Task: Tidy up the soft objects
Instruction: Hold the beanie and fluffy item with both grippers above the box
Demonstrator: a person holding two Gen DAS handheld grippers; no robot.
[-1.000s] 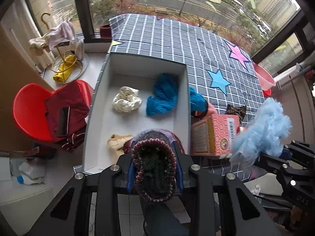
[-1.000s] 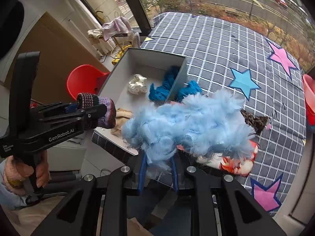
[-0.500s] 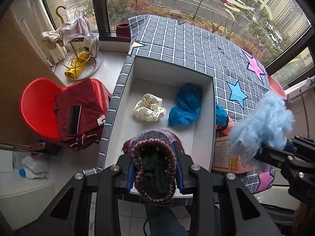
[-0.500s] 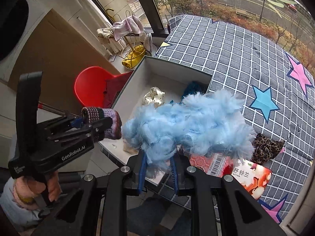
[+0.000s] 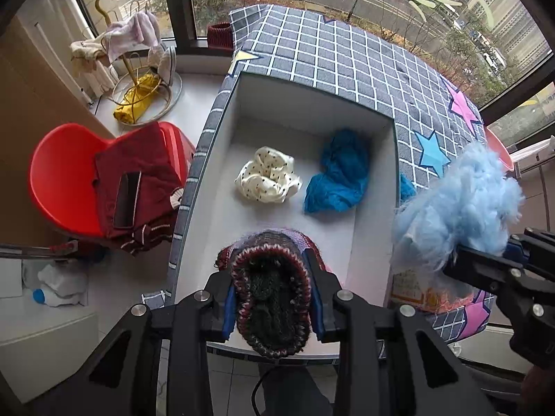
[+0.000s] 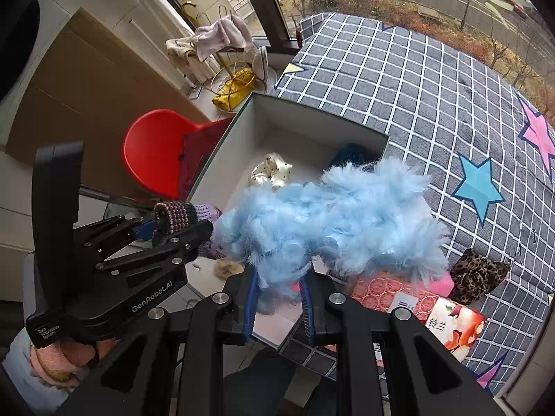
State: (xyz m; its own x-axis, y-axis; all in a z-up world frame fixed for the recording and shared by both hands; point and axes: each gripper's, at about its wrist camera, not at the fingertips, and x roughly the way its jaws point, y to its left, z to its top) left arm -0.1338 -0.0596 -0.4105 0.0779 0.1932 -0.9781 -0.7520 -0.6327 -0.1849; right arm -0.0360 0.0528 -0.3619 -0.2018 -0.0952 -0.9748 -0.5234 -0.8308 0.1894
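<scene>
My left gripper (image 5: 272, 300) is shut on a dark knitted hat with a red-and-white striped rim (image 5: 272, 291), held over the near end of the white box (image 5: 204, 187). My right gripper (image 6: 277, 298) is shut on a fluffy light-blue piece (image 6: 333, 222), just right of the box's near corner; the same blue fluff (image 5: 458, 204) shows at the right of the left wrist view. Inside the box lie a cream dotted cloth (image 5: 267, 180) and a teal cloth (image 5: 338, 176). A tan soft thing (image 6: 227, 268) peeks out under the left gripper (image 6: 180, 232).
The box stands on a grey checked cloth with stars (image 5: 347, 62). A pink printed carton (image 6: 419, 306) and a leopard-print piece (image 6: 480, 275) lie near the right gripper. Left of the table stand a red chair with red clothing (image 5: 69, 180) and a gold wire rack (image 5: 138, 79).
Both grippers have shifted left and sunk toward the box with their loads. The hat now hangs over the box's near end, and the blue fluff has come closer to the box's right wall.
</scene>
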